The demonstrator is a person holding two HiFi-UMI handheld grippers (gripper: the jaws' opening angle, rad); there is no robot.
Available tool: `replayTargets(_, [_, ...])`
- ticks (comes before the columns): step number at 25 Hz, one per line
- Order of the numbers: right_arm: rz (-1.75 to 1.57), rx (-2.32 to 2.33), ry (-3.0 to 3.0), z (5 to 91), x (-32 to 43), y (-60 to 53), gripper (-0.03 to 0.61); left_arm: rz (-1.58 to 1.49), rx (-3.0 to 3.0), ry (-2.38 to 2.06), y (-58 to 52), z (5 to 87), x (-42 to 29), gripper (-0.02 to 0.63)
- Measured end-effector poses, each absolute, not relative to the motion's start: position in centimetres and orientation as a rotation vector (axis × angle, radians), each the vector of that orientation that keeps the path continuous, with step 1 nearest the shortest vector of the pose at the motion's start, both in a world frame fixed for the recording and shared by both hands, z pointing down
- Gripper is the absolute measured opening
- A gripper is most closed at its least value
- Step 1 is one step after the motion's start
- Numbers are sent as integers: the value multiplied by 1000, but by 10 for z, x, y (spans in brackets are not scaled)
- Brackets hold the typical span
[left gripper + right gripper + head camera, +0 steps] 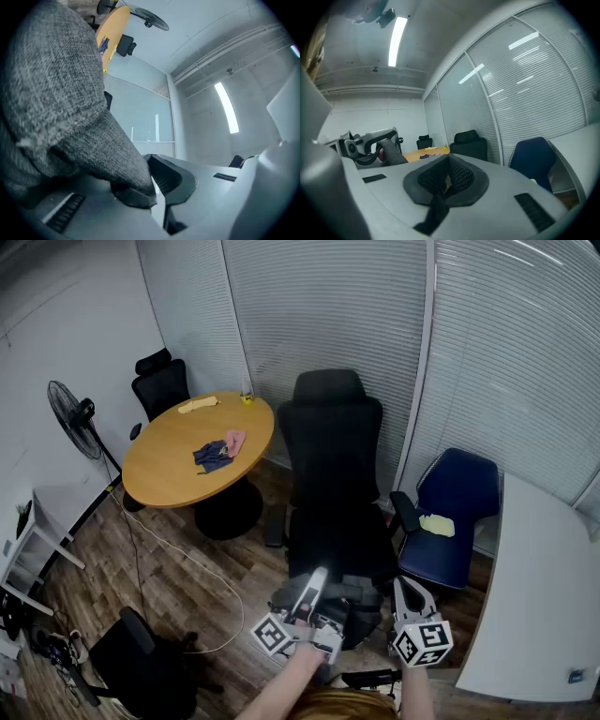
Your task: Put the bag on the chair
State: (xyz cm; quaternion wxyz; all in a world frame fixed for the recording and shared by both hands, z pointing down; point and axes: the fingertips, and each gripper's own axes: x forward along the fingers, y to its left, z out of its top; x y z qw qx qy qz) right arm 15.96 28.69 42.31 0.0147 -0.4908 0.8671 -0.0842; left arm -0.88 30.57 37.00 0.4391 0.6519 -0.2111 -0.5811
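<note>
A grey woven bag (61,93) fills the left of the left gripper view. My left gripper (152,183) is shut on a fold or strap of its fabric. In the head view the left gripper (314,585) is low in the middle, and the dark grey bag (354,601) hangs beside it, in front of the black office chair (333,474). Whether the bag touches the chair's seat I cannot tell. My right gripper (405,594) is just right of the bag. In the right gripper view its pads (459,176) meet and the right gripper (447,176) is shut on nothing.
A round wooden table (173,460) with cloths stands at the back left, with a black chair (161,382) behind it. A blue chair (457,502) holding a yellow cloth is at the right, next to a white desk (539,596). A fan (73,418), another black chair (141,667) and a floor cable are at the left.
</note>
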Motion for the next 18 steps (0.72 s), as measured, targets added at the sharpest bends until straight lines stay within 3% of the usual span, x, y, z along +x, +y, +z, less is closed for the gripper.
replayTargets(18, [-160, -1501, 2716, 415, 167, 282, 11, -1495, 1565, -573, 288, 380, -17, 21])
